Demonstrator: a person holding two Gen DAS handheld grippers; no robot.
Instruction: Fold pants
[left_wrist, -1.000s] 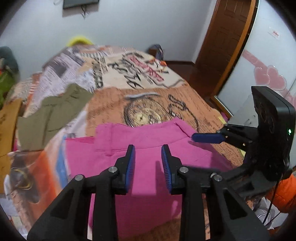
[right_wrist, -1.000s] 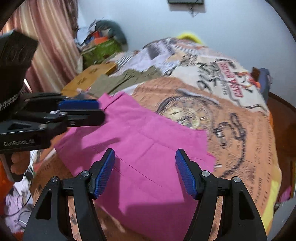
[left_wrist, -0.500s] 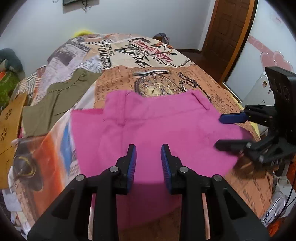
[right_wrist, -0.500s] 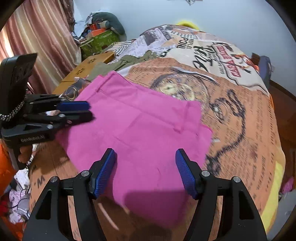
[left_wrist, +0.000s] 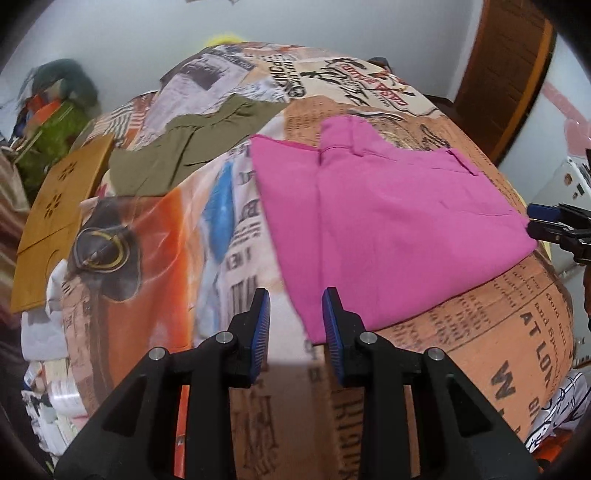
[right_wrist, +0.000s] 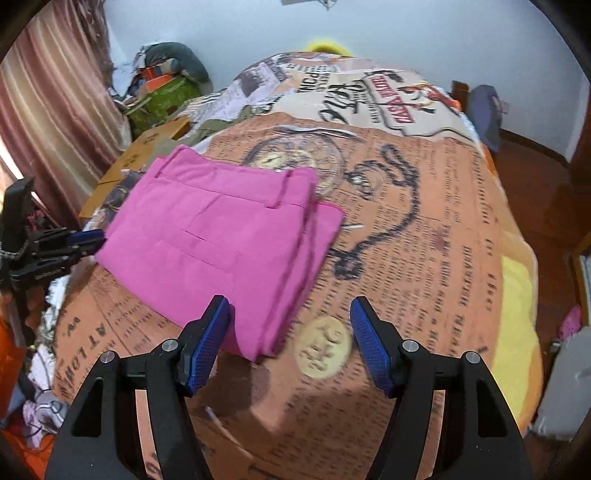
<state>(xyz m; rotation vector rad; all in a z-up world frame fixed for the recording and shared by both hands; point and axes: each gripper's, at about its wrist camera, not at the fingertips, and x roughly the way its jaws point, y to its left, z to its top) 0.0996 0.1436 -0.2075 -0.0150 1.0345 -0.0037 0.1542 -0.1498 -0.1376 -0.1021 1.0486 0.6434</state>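
The pink pants (left_wrist: 384, 218) lie folded into a flat rectangle on the printed bedspread (left_wrist: 480, 332); they also show in the right wrist view (right_wrist: 221, 236). My left gripper (left_wrist: 295, 325) is open and empty, above the bed just short of the pants' near corner. My right gripper (right_wrist: 290, 343) is open wide and empty, above the bedspread near the folded edge. Each gripper shows at the edge of the other's view, the right one (left_wrist: 546, 221) and the left one (right_wrist: 70, 245), beside opposite ends of the pants.
Olive green pants (left_wrist: 192, 147) lie further back on the bed. A wooden board (left_wrist: 59, 206) lies at the bed's left side. Clutter (right_wrist: 166, 85) is piled by the curtain. A brown door (left_wrist: 506, 74) stands at the right. Clothes lie on the floor.
Both grippers have pulled back and apart from the pink pants, which now lie flat and folded on the bed. Both views have swung outward.
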